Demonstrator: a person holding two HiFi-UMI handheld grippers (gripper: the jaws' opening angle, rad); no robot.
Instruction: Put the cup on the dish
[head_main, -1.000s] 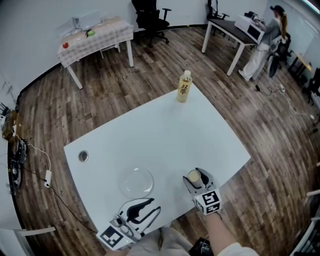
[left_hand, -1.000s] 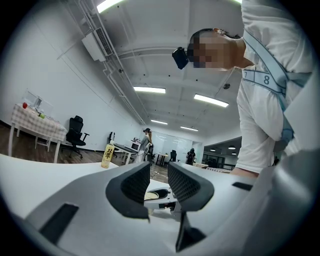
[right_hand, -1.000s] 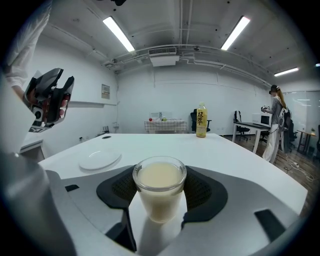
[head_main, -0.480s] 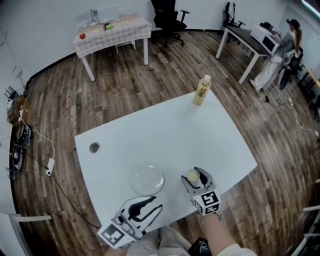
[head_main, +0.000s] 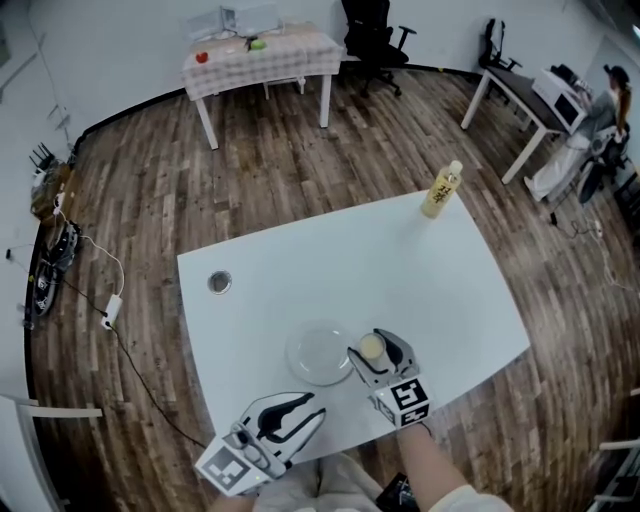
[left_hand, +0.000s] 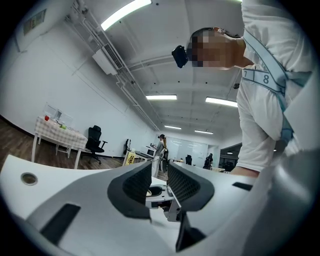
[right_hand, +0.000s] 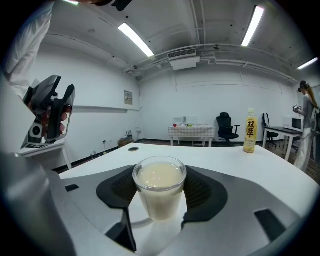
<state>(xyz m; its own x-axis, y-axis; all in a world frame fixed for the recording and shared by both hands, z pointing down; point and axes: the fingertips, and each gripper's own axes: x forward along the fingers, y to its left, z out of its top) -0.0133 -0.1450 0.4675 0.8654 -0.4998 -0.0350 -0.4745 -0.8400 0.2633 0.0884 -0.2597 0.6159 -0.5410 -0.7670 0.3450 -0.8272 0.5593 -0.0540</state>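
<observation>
Glass cup (right_hand: 159, 190), clear, round, full of milky liquid, clamped upright in the right tool (head_main: 371, 350). Clear round glass dish (head_main: 312, 362) just beside at 9 o'clock on the white desk (head_main: 400, 270), so probably a short hop. Left tool (head_main: 308, 410) slack, empty, farther back.

"双萃" on the bottle (right_hand: 249, 131) label

Cup (right_hand: 159, 195) clear glass; dish (head_main: 312, 358) clear, glossy; table (head_main: 330, 270) smooth, white.
</observation>
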